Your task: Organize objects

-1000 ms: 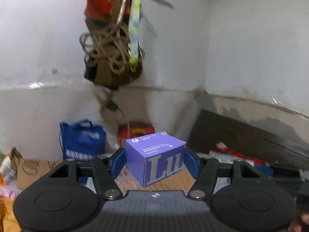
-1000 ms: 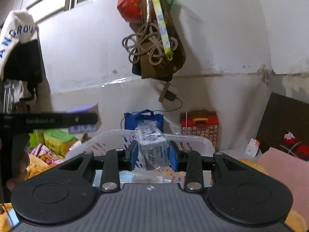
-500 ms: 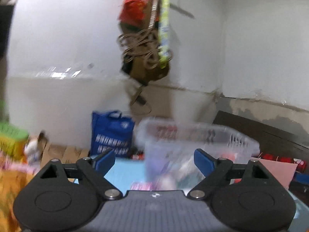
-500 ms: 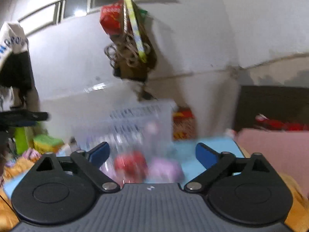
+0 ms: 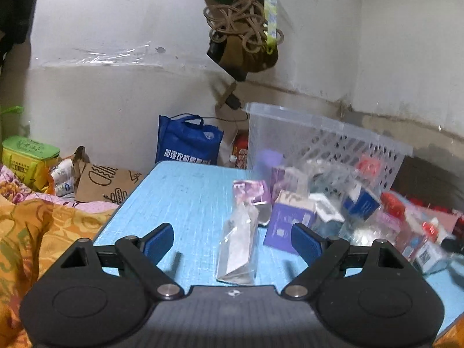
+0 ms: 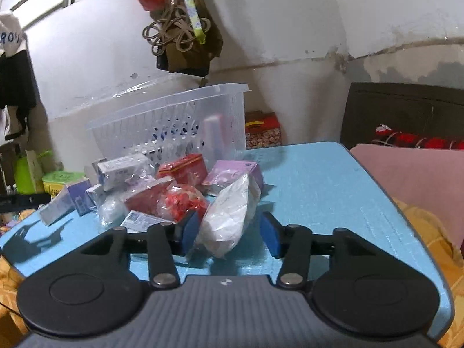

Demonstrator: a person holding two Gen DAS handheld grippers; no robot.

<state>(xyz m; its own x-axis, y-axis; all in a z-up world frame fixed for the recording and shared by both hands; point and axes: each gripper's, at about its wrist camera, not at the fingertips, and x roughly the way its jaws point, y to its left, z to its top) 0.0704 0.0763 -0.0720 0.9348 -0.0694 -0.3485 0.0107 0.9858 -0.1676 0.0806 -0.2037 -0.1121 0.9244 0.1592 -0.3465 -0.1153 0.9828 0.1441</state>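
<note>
A second ago each gripper carried a small box above the clear perforated plastic basket point(image 5: 327, 145): a purple carton in the left, a grey film-wrapped one in the right. Both loads are gone from the jaws now, and both tools have come down from basket height to the pale blue tabletop point(image 5: 188, 197). So one pair of items appears to be delivered, and the next pick is starting. The left gripper point(image 5: 232, 240) stands wide apart and empty, its blue pads on either side of a clear cellophane-wrapped packet point(image 5: 237, 246) that lies flat on the table; neither pad touches it. Beside it sits a purple and white carton point(image 5: 287, 220), near the right-hand pad. The right gripper point(image 6: 229, 232) is closing around a crumpled white plastic bag point(image 6: 229, 217) at the front edge of the heap. The left pad looks right against the bag, while the right pad shows a gap, so the bag is not yet clamped. Behind it lie a red-filled wrapped bundle point(image 6: 182, 200) and a lilac carton point(image 6: 232, 174). Many items remain outside the basket, so the sorting looks well short of finished.
</note>
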